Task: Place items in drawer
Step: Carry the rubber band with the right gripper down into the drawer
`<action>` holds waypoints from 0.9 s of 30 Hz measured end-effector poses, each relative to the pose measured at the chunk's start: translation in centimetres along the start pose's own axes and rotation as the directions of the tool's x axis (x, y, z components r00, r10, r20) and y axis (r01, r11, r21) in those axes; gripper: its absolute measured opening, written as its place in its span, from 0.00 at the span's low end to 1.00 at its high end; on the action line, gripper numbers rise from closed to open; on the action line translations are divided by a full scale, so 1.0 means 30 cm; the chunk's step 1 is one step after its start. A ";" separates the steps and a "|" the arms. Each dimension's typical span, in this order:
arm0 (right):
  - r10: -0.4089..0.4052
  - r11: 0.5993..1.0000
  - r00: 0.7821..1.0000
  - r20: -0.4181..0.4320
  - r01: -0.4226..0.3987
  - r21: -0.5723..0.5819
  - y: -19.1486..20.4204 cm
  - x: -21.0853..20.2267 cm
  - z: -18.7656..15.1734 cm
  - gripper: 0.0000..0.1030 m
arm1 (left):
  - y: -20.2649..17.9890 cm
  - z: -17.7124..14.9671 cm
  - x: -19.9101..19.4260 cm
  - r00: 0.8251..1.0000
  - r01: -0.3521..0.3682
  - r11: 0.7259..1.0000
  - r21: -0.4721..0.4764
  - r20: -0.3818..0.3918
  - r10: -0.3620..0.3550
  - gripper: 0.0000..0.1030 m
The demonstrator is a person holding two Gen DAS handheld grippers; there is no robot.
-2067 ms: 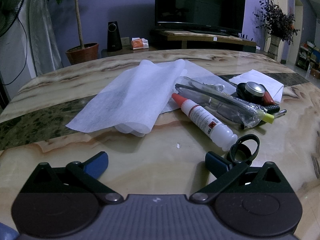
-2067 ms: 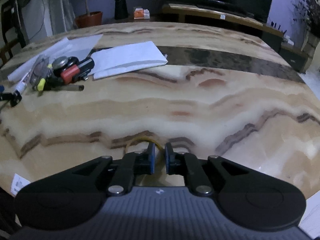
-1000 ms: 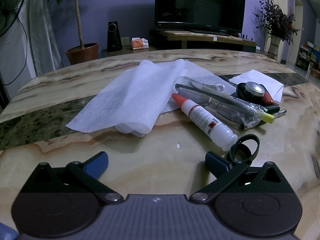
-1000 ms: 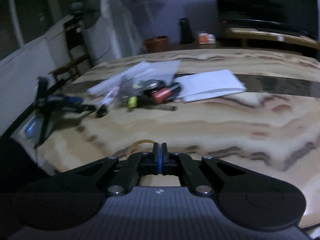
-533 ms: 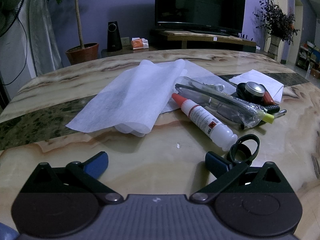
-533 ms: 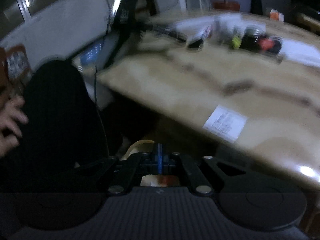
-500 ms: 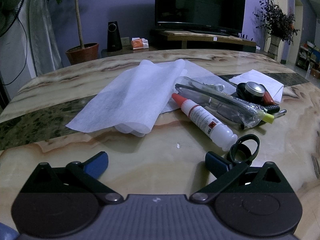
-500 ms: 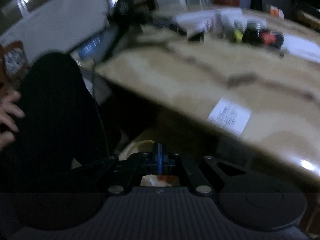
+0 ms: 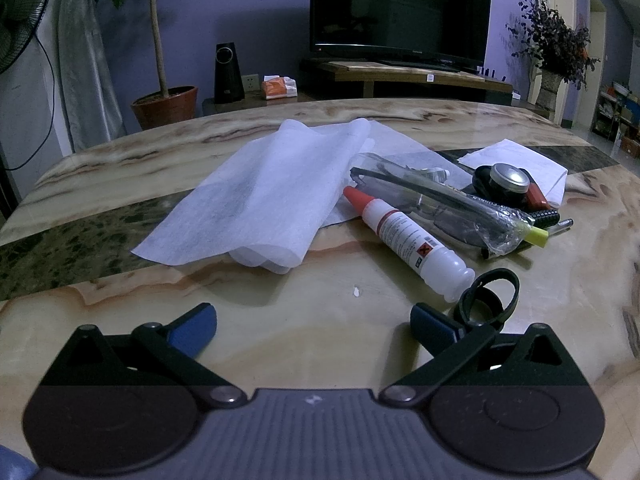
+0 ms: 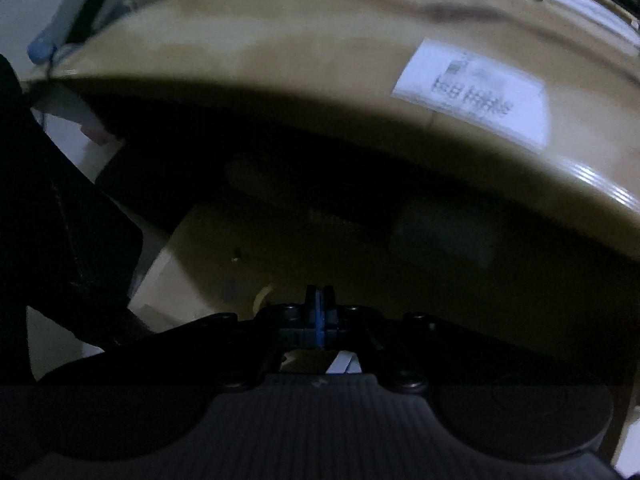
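Right gripper (image 10: 319, 300) held below the bench (image 10: 320, 92) edge

Its jaws are pressed together, perhaps on a pale band (image 10: 262, 298); blur obscures this. The left gripper (image 9: 314, 322), jaws spread wide and empty, is rested near the bench's near edge, beside a glue bottle (image 9: 408, 240).

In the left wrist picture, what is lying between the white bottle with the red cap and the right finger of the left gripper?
In the left wrist view, a black strap loop lies there on the table, touching the white bottle base; the left gripper is open.
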State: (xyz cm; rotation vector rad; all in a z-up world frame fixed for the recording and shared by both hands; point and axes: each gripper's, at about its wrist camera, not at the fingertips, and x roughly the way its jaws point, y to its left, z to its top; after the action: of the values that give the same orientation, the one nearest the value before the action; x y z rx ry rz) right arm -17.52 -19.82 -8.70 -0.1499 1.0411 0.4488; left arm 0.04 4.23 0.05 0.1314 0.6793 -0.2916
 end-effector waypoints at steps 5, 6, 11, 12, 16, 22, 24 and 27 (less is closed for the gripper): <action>0.009 0.998 1.000 -0.003 -0.009 0.063 -0.015 0.000 -0.004 0.37 | 0.000 0.000 0.000 1.000 0.000 1.000 0.000 0.000 0.000 1.00; 0.022 0.996 1.000 0.002 -0.022 0.081 -0.024 -0.016 -0.006 0.45 | 0.000 0.000 0.000 1.000 0.000 1.000 0.000 0.000 0.000 1.00; -0.002 0.988 1.000 0.030 -0.003 0.151 -0.069 -0.100 -0.030 0.66 | -0.001 0.000 0.000 1.000 0.000 1.000 0.000 0.000 0.000 1.00; -0.010 0.986 1.000 0.025 0.006 0.167 -0.081 -0.111 -0.039 0.67 | 0.000 0.000 0.000 1.000 0.000 1.000 0.000 0.000 0.000 1.00; -0.088 0.979 0.996 -0.022 0.091 0.183 -0.111 -0.124 -0.078 0.73 | 0.000 0.000 0.000 1.000 0.000 1.000 0.000 0.000 0.000 1.00; -0.134 0.972 0.986 -0.099 0.151 0.181 -0.121 -0.093 -0.118 0.73 | -0.002 0.000 0.000 1.000 0.000 1.000 0.000 0.000 0.000 1.00; -0.138 0.973 0.983 -0.117 0.157 0.172 -0.111 -0.070 -0.115 0.73 | -0.002 0.000 0.000 1.000 0.000 1.000 0.000 0.000 0.000 1.00; -0.148 0.972 0.979 -0.137 0.170 0.162 -0.109 -0.048 -0.107 0.73 | -0.001 0.000 0.000 1.000 0.000 1.000 0.000 0.000 0.000 1.00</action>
State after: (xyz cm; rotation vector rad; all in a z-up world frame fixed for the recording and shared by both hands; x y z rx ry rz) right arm -19.29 -24.24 -9.39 -0.1062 1.1756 0.2039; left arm 0.03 4.21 0.05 0.1314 0.6793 -0.2915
